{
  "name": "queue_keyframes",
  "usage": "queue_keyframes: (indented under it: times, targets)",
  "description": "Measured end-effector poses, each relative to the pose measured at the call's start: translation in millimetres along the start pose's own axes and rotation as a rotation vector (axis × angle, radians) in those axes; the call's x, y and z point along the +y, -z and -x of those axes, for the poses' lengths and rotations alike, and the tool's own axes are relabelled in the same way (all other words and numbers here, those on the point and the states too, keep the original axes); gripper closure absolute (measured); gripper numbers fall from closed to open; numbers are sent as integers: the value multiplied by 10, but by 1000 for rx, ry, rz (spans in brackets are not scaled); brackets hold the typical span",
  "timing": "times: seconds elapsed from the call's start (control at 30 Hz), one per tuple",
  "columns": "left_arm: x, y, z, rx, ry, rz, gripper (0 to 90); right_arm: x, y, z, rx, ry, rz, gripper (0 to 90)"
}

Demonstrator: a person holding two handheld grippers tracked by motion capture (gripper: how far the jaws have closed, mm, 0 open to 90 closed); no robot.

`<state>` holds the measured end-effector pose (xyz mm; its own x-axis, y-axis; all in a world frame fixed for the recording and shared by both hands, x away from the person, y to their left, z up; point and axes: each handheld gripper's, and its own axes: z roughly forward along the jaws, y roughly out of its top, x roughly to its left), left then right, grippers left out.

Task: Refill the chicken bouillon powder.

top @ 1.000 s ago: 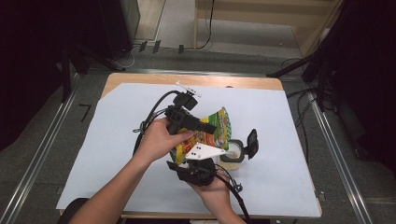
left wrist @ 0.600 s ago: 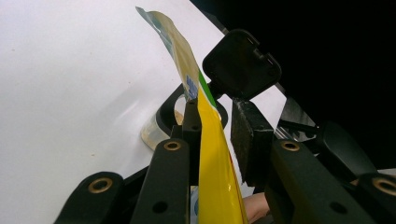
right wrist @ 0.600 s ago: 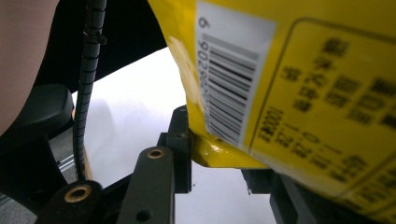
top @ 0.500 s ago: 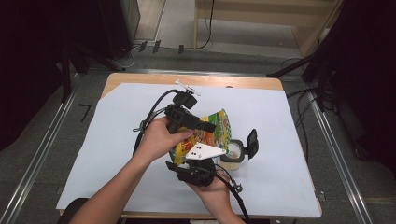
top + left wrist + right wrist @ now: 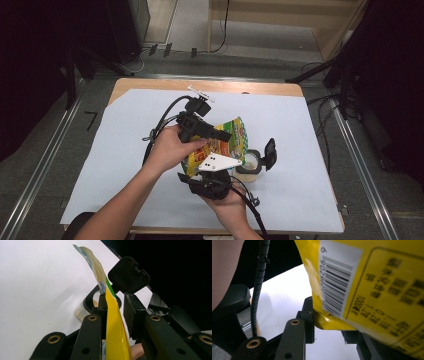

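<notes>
Thin yellow foil pouch, held tilted over the open jar on the white table. Felt light, floppy, slick; best pinched at the seams. Left gripper and right gripper both clamped on its edges.

We see the yellow bag very close, it covers the upper right part. On it there is a white label with a barcode, and beside it a framed field with dark printed characters, too blurred to read. The lower corner of the bag sits between the two black jaws of our right gripper; the left jaw touches the corner, the right jaw is mostly hidden under the bag. On the left a ribbed black cable runs upward over the white table cover
</notes>
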<state>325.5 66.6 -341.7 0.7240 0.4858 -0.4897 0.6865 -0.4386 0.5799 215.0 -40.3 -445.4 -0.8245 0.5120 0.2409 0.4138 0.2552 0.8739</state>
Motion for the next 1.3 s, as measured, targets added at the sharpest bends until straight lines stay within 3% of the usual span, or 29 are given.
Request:
queue_keyframes:
  times: [1.3]
  targets:
    - [4,-5,-1,-2,6,-2,763,5,6,-9,3,-5,1,695]
